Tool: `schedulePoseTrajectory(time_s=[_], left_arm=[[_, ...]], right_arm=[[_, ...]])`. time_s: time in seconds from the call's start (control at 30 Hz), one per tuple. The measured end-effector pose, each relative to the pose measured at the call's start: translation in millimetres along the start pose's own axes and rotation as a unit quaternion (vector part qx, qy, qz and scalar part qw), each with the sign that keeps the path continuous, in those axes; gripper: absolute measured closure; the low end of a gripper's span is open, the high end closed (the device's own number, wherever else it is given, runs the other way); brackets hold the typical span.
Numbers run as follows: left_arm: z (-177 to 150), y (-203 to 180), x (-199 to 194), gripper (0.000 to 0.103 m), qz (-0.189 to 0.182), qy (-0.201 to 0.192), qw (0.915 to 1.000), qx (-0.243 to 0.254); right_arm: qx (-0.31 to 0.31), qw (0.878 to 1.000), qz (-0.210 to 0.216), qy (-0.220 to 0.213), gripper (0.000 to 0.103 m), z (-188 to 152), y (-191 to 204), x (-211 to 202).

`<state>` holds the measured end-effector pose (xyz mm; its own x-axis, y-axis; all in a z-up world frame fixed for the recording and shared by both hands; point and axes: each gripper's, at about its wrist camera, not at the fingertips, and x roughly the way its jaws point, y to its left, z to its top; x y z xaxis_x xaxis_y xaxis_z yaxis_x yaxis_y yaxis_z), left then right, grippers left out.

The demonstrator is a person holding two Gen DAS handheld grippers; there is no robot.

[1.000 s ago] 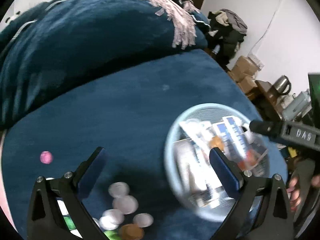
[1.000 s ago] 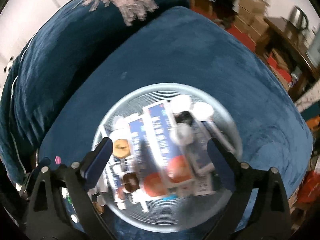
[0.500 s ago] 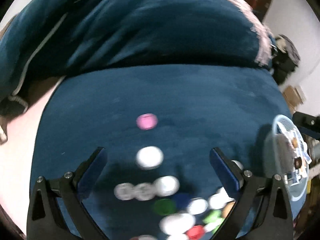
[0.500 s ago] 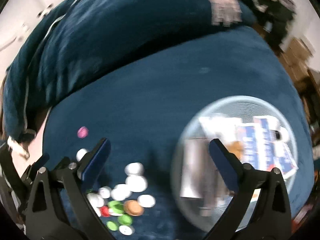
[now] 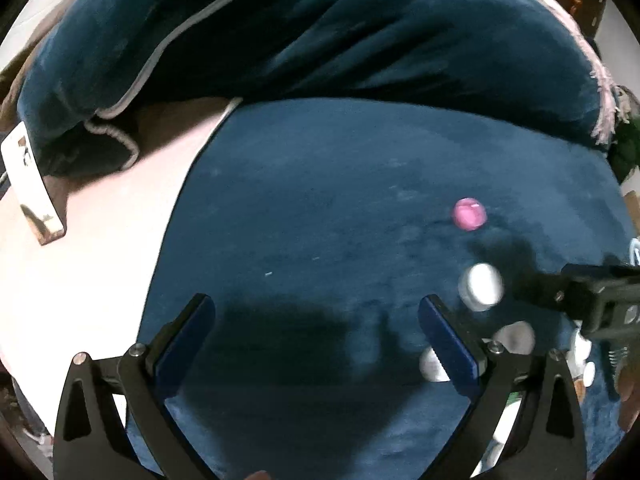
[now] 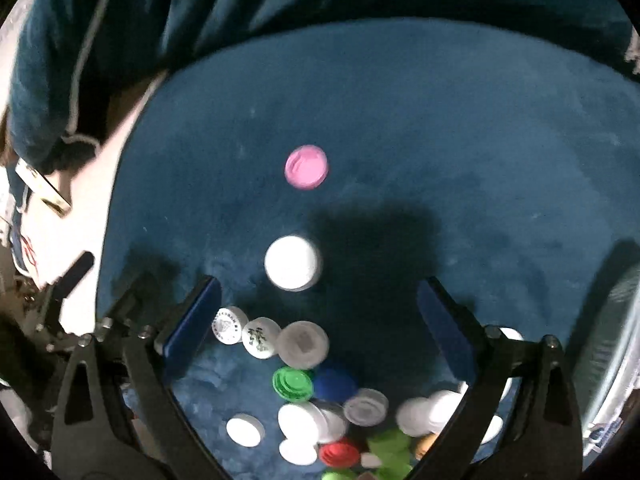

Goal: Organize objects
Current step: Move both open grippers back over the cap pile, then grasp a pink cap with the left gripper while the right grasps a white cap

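Both grippers, the left gripper (image 5: 312,330) and the right gripper (image 6: 318,312), stand wide apart, grasping nothing. The right one hovers over a pile of caps (image 6: 320,392) (white, green, red) on the blue cushion (image 6: 440,128); a pink cap (image 6: 306,167) lies apart.

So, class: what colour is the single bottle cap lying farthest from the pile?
Pink. The pink cap shows best in the right wrist view, alone on the blue cushion.
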<state>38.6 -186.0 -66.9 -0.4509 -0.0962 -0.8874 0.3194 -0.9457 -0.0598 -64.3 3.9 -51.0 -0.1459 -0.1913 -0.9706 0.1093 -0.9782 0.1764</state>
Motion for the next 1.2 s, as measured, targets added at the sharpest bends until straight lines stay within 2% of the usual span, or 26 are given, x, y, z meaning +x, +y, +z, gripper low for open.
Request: schedulePoseTrajectory(time_s=[0.13,0.2,0.23,0.3,0.33,0.37,0.43,0.53,0.67,0.87,1.0,1.07,1.1,1.13,1.2], left_arm=[[-2,17,15,0.001,0.003,0.017,0.9995,-0.027],[-2,19,18,0.001,0.0,0.018,0.9993,-0.032],[-2,20,19,0.001,0.0,0.018,0.9993,-0.033],[-3,20,20,0.001,0.0,0.017,0.9993,-0.034],[-3,19,20,0.001,-0.002,0.017,0.9992,-0.035],[-3,19,20,0.001,-0.004,0.016,0.9992,-0.037],[-2,17,21,0.001,-0.007,0.014,0.9992,-0.036],[2,5,21,0.002,-0.016,0.004,0.9996,-0.021],[10,-33,21,0.002,-0.039,-0.009,0.9989,0.025],[27,-97,39,0.011,-0.062,-0.007,0.9933,0.097],[38,-119,58,0.019,-0.068,0.003,0.9907,0.118],[43,-125,68,0.026,-0.075,0.011,0.9902,0.118],[46,-126,72,0.036,-0.077,0.014,0.9899,0.118],[48,-129,77,0.054,-0.08,0.018,0.989,0.123],[51,-133,81,0.063,-0.081,0.019,0.9883,0.128]], right_arm=[[0.003,1.0,-0.011,0.019,0.006,2,6,25],[0.0,1.0,-0.016,0.018,0.008,4,10,33],[-0.003,1.0,-0.02,0.019,0.013,4,15,35],[-0.01,0.999,-0.017,0.028,0.03,5,18,43],[-0.014,0.999,-0.018,0.03,0.048,4,19,46],[-0.02,0.999,-0.028,0.028,0.061,4,19,46],[-0.017,0.999,-0.021,0.018,0.062,6,15,41],[0.018,1.0,-0.016,-0.001,0.061,11,-4,25],[0.096,0.995,-0.008,-0.012,0.061,13,-38,13],[0.136,0.99,0.022,-0.04,0.061,9,-60,-9],[0.143,0.988,0.031,-0.048,0.061,3,-71,-15],[0.146,0.987,0.031,-0.051,0.061,6,-70,-13],[0.145,0.988,0.03,-0.051,0.061,6,-72,-14],[0.145,0.988,0.029,-0.052,0.061,7,-70,-13],[0.142,0.988,0.029,-0.051,0.061,6,-70,-13]])
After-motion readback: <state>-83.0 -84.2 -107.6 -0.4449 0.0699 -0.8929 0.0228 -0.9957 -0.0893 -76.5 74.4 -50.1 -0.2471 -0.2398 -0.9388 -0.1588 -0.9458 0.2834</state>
